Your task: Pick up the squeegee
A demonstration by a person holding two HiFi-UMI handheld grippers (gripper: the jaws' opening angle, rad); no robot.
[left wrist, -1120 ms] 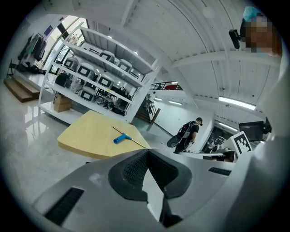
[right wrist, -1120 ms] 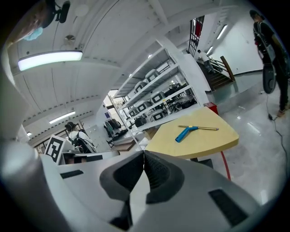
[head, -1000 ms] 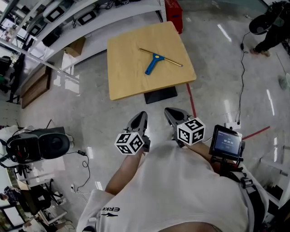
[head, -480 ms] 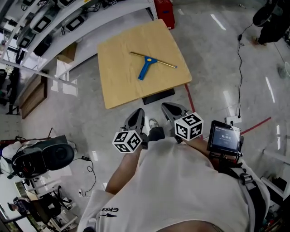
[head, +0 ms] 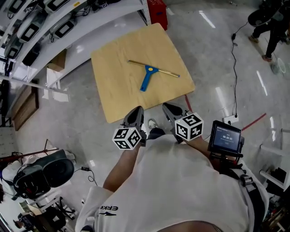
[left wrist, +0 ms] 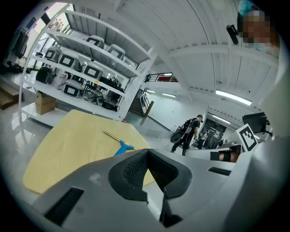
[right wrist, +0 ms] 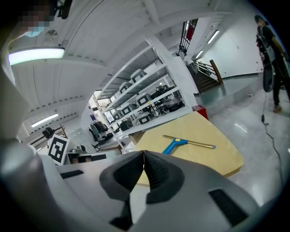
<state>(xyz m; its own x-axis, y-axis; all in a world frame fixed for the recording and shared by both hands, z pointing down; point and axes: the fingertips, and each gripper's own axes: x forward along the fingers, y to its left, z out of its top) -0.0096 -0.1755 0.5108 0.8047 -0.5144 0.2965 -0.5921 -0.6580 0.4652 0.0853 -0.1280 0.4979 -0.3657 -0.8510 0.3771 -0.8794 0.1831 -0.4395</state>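
Observation:
A squeegee (head: 148,75) with a blue handle and a thin brass-coloured blade lies flat on the square wooden table (head: 118,86), toward its far right part. It also shows ahead in the left gripper view (left wrist: 120,146) and the right gripper view (right wrist: 181,143). My left gripper (head: 136,113) and right gripper (head: 170,109) are held side by side just short of the table's near edge, both pointing at it. Each has its jaws shut with nothing between them, and both are well apart from the squeegee.
White shelving (head: 54,27) with monitors runs along the far left of the table, a red crate (head: 157,11) stands behind it. A black cable (head: 236,68) trails over the floor at right, where a person (head: 267,20) stands. Dark equipment (head: 43,170) sits at lower left.
Both grippers have come forward toward the table, whose near edge is now just in front of their tips. The squeegee has not moved on the table.

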